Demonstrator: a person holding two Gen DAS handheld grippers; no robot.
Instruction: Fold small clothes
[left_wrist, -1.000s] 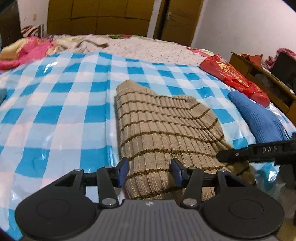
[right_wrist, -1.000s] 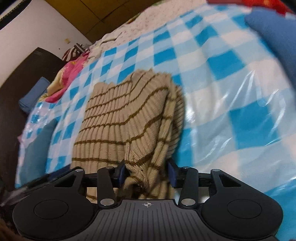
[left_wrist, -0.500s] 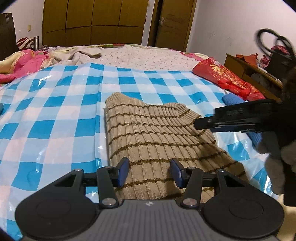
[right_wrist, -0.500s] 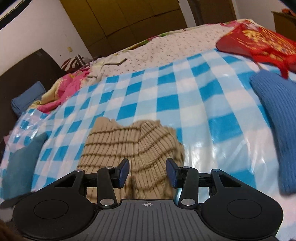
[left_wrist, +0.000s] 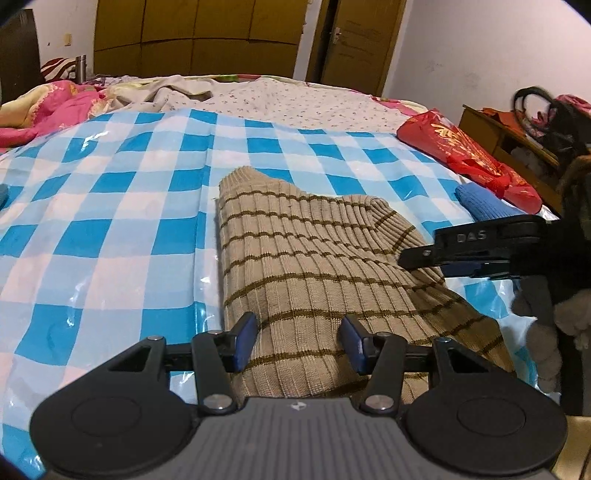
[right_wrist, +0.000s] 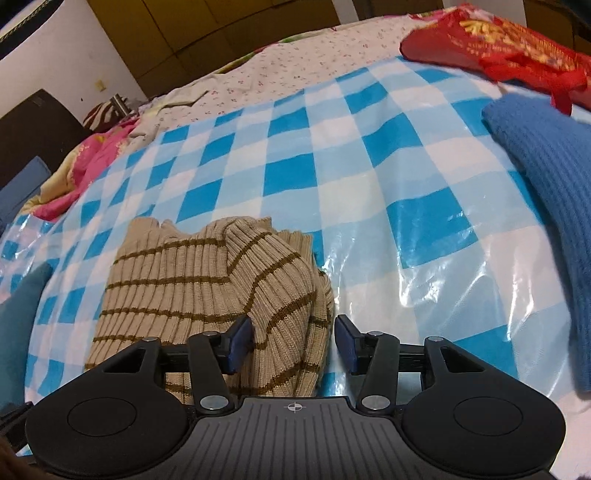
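Observation:
A beige ribbed sweater with brown stripes (left_wrist: 314, 266) lies folded on the blue-and-white checked plastic sheet (left_wrist: 110, 221) on the bed. My left gripper (left_wrist: 299, 343) is open, its blue pads either side of the sweater's near end, above it. My right gripper (right_wrist: 293, 341) is open and empty over the sweater's right part (right_wrist: 221, 288). In the left wrist view the right gripper (left_wrist: 476, 251) reaches in from the right above the sweater's right edge.
A folded blue knit garment (right_wrist: 546, 177) lies at the right, beside a red bag (right_wrist: 495, 48). A teal cloth (right_wrist: 18, 317) lies at the left. Pink bedding (left_wrist: 48, 107) lies at the far left. A wooden shelf (left_wrist: 517, 140) stands right of the bed.
The right gripper let go of the sweater's folded edge, opened and lifted back. The sweater now lies flat. The left gripper stayed open and tilted up a little.

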